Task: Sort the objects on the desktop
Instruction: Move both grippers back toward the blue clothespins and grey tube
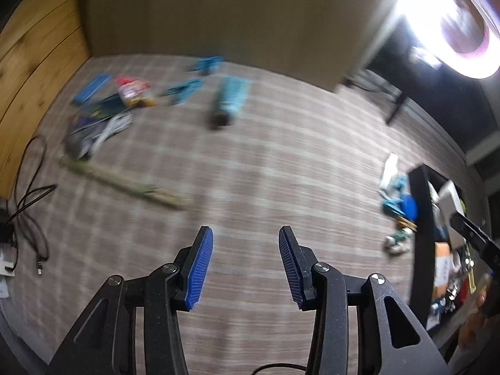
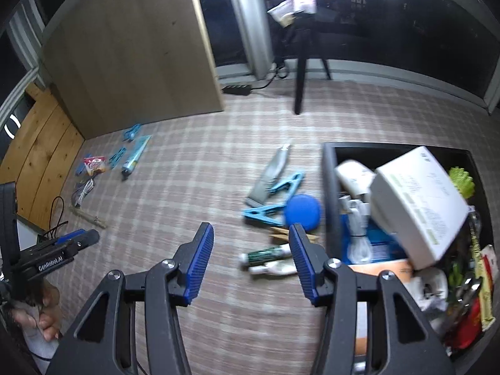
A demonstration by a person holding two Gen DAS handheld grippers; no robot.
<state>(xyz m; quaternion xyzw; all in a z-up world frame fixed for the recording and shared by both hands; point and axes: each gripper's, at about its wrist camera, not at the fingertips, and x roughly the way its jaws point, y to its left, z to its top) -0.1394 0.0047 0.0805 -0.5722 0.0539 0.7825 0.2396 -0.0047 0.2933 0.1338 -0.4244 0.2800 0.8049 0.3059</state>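
Checked cloth covers work surface. Black bin at right, crammed: white box, green item, packets. Just left of bin: blue round lid, two blue clips, grey tube, green-white tubes. Far left group: teal tube, blue clips, snack packet, cable. Wooden panel behind. Left gripper jaws apart, empty. Right gripper jaws wide, empty. Lettering "Cenfiobot.AI" on left gripper body.

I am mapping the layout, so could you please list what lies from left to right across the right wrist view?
Snack packet → teal tube → grey tube → blue round case → black box → white carton.
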